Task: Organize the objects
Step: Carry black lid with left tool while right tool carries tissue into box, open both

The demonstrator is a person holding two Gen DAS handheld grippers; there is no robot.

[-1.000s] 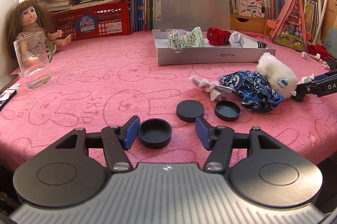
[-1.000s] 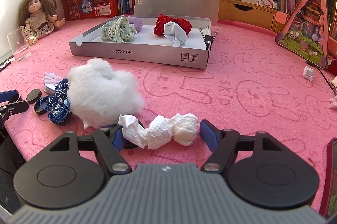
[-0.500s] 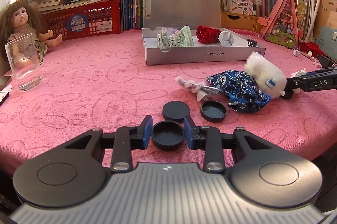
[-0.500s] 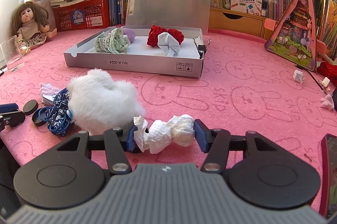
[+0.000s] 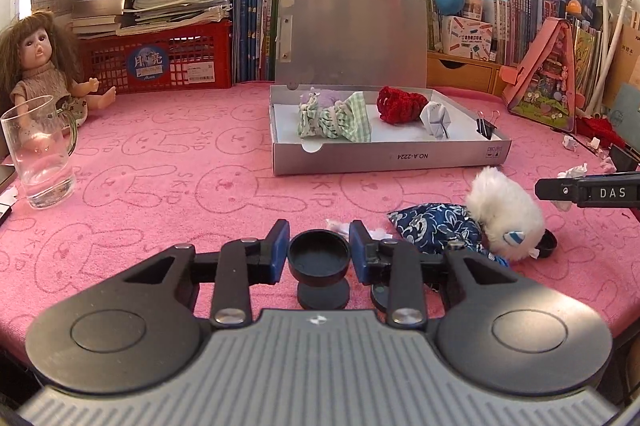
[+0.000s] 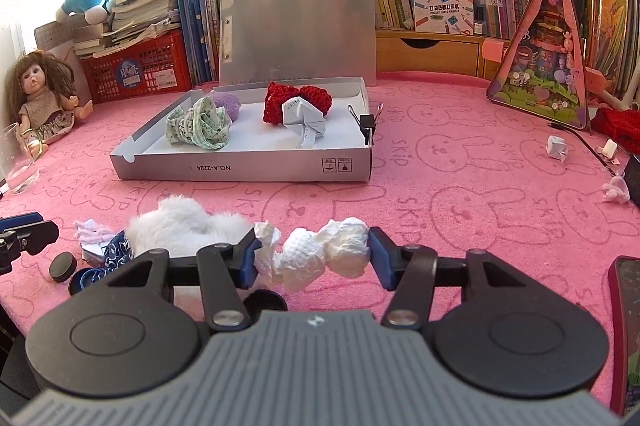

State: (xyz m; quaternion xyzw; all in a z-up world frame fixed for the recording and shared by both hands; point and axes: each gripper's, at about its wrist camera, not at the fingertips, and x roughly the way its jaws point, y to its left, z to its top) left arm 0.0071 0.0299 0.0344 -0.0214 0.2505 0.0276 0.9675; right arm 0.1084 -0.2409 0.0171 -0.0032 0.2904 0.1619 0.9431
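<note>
Black cap (image 5: 319,253) sits pinched between the left gripper (image 5: 319,251) jaws, raised above another round black lid (image 5: 323,293) on the pink bench (image 5: 168,194), while the right gripper (image 6: 312,255) jaws squeeze a crumpled white tissue wad (image 6: 314,255) from both ends. Farther back lies the open grey box (image 6: 256,168), printed "NO.A-2224", holding a red knit piece (image 6: 298,101) and folded paper (image 6: 304,122).

Both wrist cameras look low across the pink tablecloth (image 5: 160,186) toward the grey box (image 6: 248,168).

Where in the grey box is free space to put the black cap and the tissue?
Inside the grey box, the white floor is bare along the front wall and before the binder clip. The back is crowded: green cloth, red knit, folded paper.
</note>
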